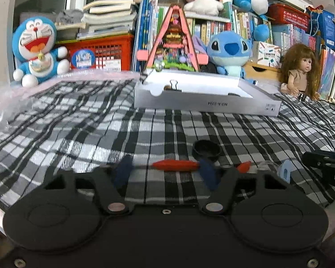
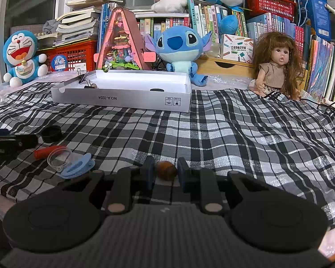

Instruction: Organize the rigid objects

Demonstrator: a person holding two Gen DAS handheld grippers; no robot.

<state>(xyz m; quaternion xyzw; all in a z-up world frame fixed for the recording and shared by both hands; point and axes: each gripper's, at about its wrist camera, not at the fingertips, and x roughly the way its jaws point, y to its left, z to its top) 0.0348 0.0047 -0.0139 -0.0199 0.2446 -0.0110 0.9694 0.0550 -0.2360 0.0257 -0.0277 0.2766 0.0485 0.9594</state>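
On the checked cloth [image 2: 223, 122], we find the right gripper [image 2: 166, 172] clamped on a brown bead [image 2: 166, 170]. Our left gripper [image 1: 165, 167] stands apart around a red pen [image 1: 175, 165], pads not visibly pressing; a glancing closure could roll it away from the white box [image 2: 122, 98].

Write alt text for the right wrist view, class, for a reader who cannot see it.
The right tool is shut on a small brown ball over a black-and-white checked cloth. Farther back a shallow white box holds binder clips. At left lie a blue clip, a clear cup and a black cap.
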